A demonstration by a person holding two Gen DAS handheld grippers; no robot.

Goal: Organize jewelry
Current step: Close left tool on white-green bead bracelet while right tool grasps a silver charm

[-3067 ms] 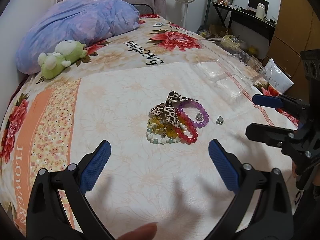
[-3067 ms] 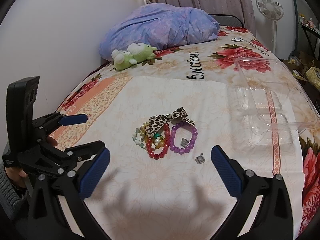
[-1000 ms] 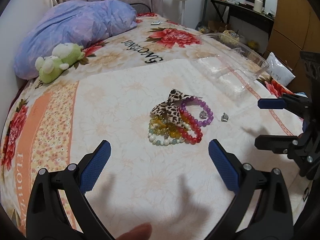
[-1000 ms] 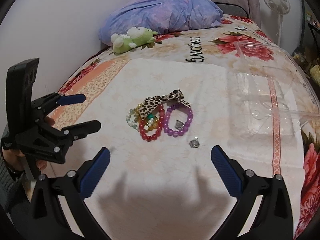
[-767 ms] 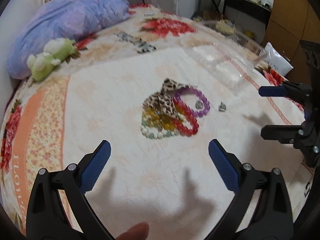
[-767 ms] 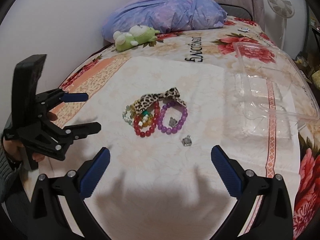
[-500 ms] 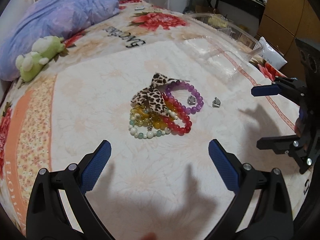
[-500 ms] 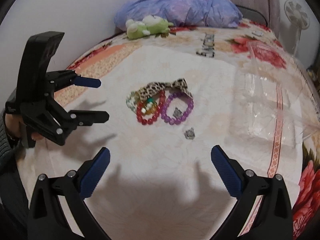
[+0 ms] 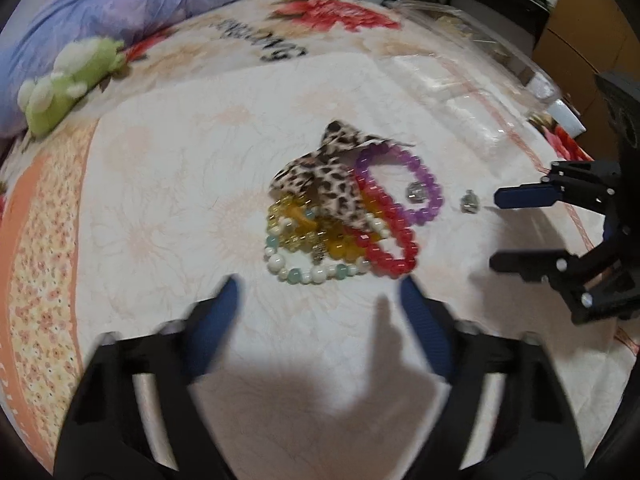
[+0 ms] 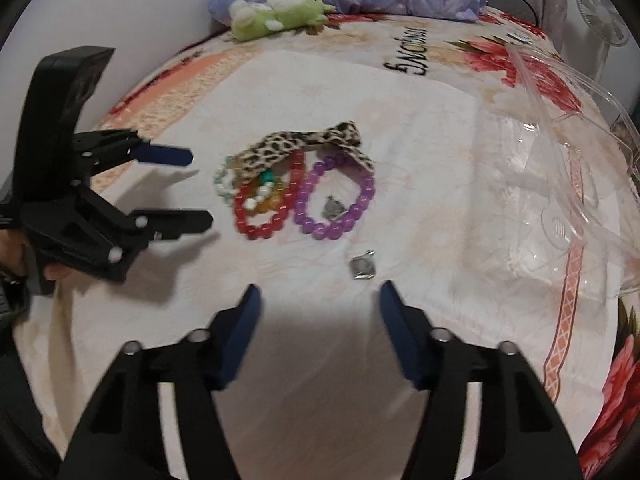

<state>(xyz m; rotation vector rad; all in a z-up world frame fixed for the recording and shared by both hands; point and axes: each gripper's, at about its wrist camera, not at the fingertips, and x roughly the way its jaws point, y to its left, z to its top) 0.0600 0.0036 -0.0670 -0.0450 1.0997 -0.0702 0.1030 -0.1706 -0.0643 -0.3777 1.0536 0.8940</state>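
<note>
Nothing sorted yet, I judge; both my left tongs [image 9: 318,304] and right tongs [image 10: 320,306] gape empty; bracelets [image 9: 344,216] and pendant [image 10: 363,267] lie ahead, clear box [image 10: 580,184] beyond-right unfilled.

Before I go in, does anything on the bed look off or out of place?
The bracelets lie tangled in one heap under the leopard-print bow. One small silver charm sits apart from the pile, loose on the sheet. The clear organizer tray looks empty.

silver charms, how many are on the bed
2: one silver charm lies inside the purple bracelet, the other sits alone just ahead of the right gripper. The pile could hide more.
</note>
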